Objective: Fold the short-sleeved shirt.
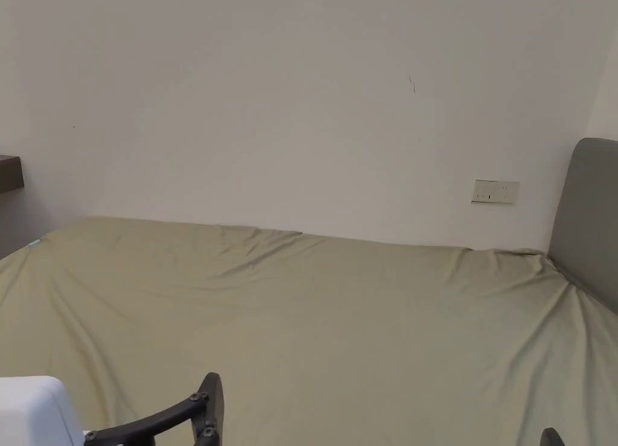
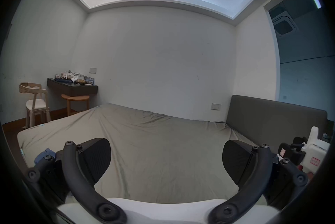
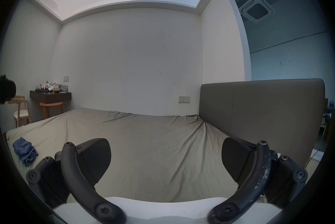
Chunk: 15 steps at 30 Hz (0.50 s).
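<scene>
Head view, grippers: one left gripper (image 1: 181, 420) at the bottom left edge, part of one dark jaw arm and its white body in frame; a dark tip at the bottom right corner, too little to tell what it is.
Head view, bed: one bed (image 1: 338, 320) under an olive sheet, wrinkled, with wide bare cloth from the near edge to the wall.
Head view, edges: the far edge of the bed meets one pale wall (image 1: 302, 103); one grey headboard (image 1: 588, 218) closes the right side; one socket plate (image 1: 495, 192) sits on the wall just left of the headboard.
Left gripper view, jaws: two black pads, spread wide apart, nothing between them, bare sheet in the gap of the left gripper (image 2: 166, 161).
Left gripper view, shirt: one crumpled blue shirt (image 2: 45, 154) lies at the near left corner of the bed, half hidden behind the left jaw.
Left gripper view, other gripper: the right gripper (image 2: 297, 151) hangs at the far right, beside the headboard; its jaw state cannot be told here.
Left gripper view, room: one chair (image 2: 35, 103), one round stool (image 2: 75, 101) and one dark shelf (image 2: 72, 88) with clutter stand beyond the left end of the bed.
Right gripper view, jaws: two pads of the right gripper (image 3: 165, 160) stand wide apart and empty over bare sheet.
Right gripper view, shirt: the one blue shirt (image 3: 24, 151) lies bunched near the left end of the bed, well apart from both pads.
Right gripper view, open room: sheet lies bare from the shirt to the headboard.
</scene>
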Each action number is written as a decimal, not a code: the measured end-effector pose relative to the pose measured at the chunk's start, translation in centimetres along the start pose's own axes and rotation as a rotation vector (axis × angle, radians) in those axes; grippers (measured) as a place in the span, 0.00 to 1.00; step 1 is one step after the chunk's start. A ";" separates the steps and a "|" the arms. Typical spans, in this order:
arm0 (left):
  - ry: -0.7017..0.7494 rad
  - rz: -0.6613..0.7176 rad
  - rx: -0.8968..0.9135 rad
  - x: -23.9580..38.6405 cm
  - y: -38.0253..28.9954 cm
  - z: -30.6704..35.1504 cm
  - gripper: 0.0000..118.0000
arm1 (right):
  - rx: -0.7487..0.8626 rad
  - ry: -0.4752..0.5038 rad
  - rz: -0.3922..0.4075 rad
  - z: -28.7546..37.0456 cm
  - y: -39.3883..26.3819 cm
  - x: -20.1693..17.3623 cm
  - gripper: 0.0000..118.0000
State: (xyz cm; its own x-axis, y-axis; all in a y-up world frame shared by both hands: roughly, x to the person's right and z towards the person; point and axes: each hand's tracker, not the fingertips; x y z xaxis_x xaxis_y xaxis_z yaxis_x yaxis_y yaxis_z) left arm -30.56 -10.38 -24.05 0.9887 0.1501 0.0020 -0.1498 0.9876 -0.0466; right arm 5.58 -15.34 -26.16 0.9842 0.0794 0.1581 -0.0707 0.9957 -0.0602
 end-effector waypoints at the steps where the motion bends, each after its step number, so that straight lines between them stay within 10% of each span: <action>1: 0.003 -0.006 0.003 0.1 0.1 0.1 1.00 | -0.001 0.001 0.005 0.0 -0.1 -0.1 1.00; 15: 0.070 -0.062 -0.070 0.4 -0.5 -0.3 1.00 | -0.010 0.047 -0.026 0.7 -0.3 -0.1 1.00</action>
State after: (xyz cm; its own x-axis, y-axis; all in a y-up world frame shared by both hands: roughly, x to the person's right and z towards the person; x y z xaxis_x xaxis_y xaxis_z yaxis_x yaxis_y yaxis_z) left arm -30.13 -10.82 -24.31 0.9946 0.0827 -0.0622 -0.0896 0.9889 -0.1182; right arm 5.35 -15.59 -25.51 0.9923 0.0511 0.1129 -0.0437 0.9968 -0.0666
